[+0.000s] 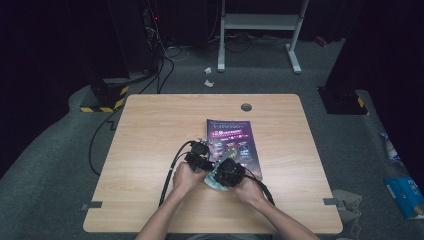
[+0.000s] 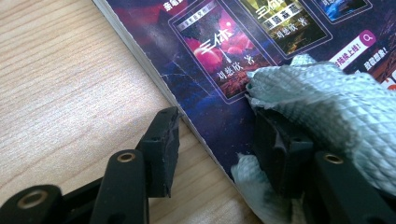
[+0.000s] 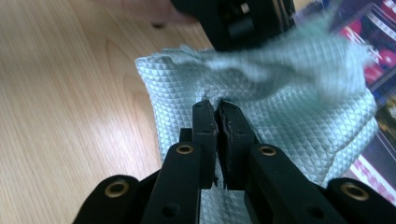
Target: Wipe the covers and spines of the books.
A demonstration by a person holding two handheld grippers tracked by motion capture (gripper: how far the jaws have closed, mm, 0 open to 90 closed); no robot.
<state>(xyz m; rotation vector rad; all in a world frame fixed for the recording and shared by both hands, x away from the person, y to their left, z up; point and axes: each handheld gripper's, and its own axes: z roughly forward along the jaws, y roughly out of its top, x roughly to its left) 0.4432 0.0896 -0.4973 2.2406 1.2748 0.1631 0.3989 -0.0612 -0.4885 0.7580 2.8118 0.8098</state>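
— What can you read on the magazine [image 2: 205, 107]?

— In the left gripper view its dark purple cover carries framed book covers. The nearest one reads "三体" in large pale characters over a pink-red planet, with "刘慈欣 著" beneath. The next frame, yellow-green, also ends in "著", but its title is too small to make out. To the right sits a magenta strip with white characters ending in "上线!" and a round search icon. From the high view the masthead [image 1: 228, 127] is only a blur.

— And the cloth?

— Pale grey-green, with a fine raised diamond weave all over. The cloth [image 3: 289, 116] lies crumpled at the magazine's near corner, partly on the cover and partly on the wooden table [image 1: 150, 130], right between the two hands.

— What is the right gripper doing?

— The right gripper [image 3: 217, 109] is clenched on a fold of the cloth – its two black jaws stand almost touching, fabric pinched at their tips.

— And the left one?

— The left gripper [image 2: 217, 126] stands released, jaws well apart. One jaw rests on the bare wood just beside the magazine's page edge; the other is over the cover, with the cloth draped across it and bunched beneath. It touches that jaw, but nothing is squeezed between the two.

— The magazine itself?

— Flat on the table, slightly turned, its white page edges showing along the left side.
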